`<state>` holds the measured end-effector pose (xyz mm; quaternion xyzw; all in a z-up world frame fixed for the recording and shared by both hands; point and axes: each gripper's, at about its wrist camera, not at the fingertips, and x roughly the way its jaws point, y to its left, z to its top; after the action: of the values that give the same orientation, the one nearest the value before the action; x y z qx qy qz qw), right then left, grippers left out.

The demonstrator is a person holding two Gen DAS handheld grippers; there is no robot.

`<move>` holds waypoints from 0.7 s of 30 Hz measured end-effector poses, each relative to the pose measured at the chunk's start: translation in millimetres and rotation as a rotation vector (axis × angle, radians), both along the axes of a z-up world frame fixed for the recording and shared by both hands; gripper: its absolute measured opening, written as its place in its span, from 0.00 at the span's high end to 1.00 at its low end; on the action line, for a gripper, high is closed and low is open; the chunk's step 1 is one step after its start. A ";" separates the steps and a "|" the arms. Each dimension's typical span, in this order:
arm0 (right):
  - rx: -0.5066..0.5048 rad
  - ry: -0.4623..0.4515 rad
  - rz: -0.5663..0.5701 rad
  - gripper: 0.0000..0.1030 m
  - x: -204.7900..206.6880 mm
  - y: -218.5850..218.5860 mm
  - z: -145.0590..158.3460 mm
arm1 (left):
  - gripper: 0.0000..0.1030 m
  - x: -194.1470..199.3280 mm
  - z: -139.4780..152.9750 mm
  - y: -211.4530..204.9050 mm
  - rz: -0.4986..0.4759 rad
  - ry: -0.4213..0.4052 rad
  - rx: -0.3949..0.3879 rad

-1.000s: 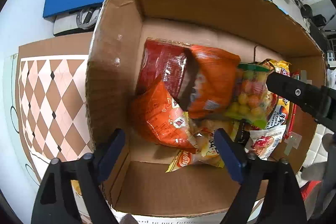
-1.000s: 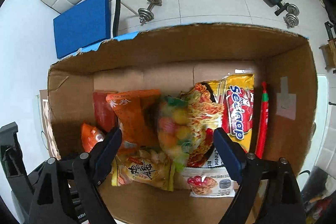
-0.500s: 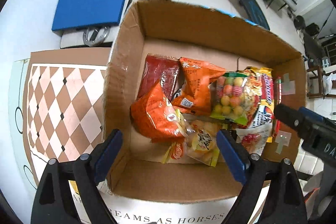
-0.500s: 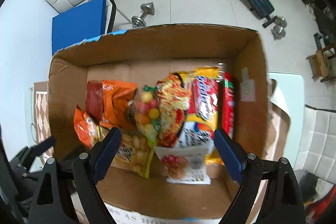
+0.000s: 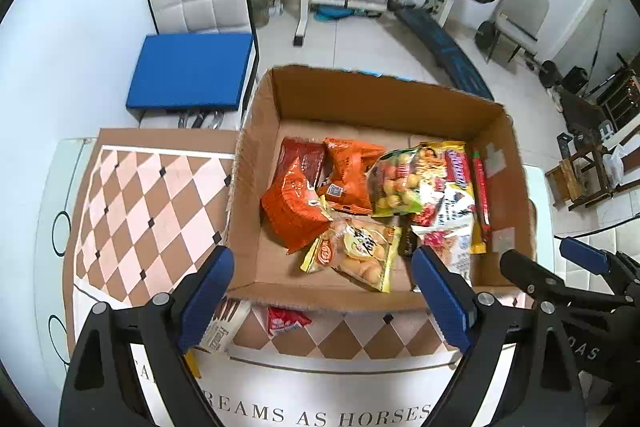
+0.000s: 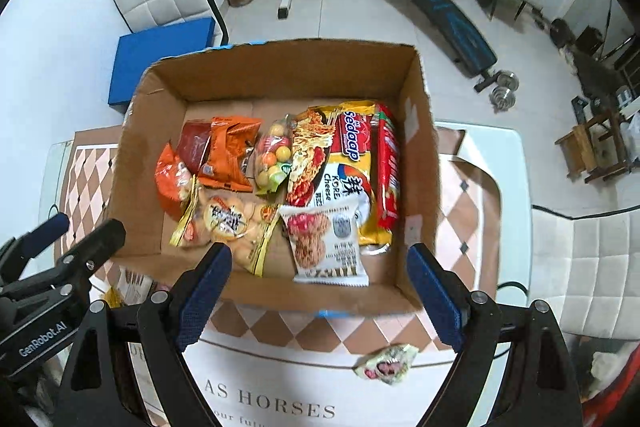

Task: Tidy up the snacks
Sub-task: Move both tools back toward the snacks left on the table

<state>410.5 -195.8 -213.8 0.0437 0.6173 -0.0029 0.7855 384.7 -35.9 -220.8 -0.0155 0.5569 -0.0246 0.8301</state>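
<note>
Most snacks already lie in the cardboard box (image 6: pixel 416 155). A red packet (image 5: pixel 286 321), a white packet (image 5: pixel 224 327) and a pale wrapper (image 6: pixel 386 369) remain on the counter (image 6: pixel 472 187) by its near side. The left gripper (image 5: pixel 322 295) and right gripper (image 6: pixel 318 293) are both wide and empty.

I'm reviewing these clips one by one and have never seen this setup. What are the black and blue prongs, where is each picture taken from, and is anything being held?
There is no robot here: a person holds a pair of hand-held tongs in each hand, each with a wide-angle camera looking along its two blue-padded fingers. One picture comes from the left tongs, the other from the right tongs. Both look down into a cardboard box of snack packets on a checkered tablecloth. A few loose snacks lie outside it, such as a small red packet and a pale wrapped one. Both tongs stand open and hold nothing.
</note>
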 end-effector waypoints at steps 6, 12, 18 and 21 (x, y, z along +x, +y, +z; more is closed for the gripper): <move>0.004 -0.061 -0.014 0.11 -37.1 3.1 30.5 | 0.11 -30.9 24.3 -1.7 -0.010 -0.073 0.012; 0.014 -0.120 -0.028 0.11 -67.7 4.4 58.4 | 0.11 -58.9 51.4 -4.7 -0.023 -0.157 0.031; 0.043 -0.152 -0.050 0.11 -90.6 2.0 73.9 | 0.11 -72.6 61.1 -5.0 -0.020 -0.195 0.029; 0.085 -0.136 -0.070 0.06 -98.7 -5.7 68.7 | 0.11 -78.1 53.7 -4.3 -0.013 -0.188 0.020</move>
<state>311.9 -201.4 -145.2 0.0989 0.5600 -0.0012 0.8226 306.6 -40.2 -167.1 -0.0013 0.4767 -0.0257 0.8787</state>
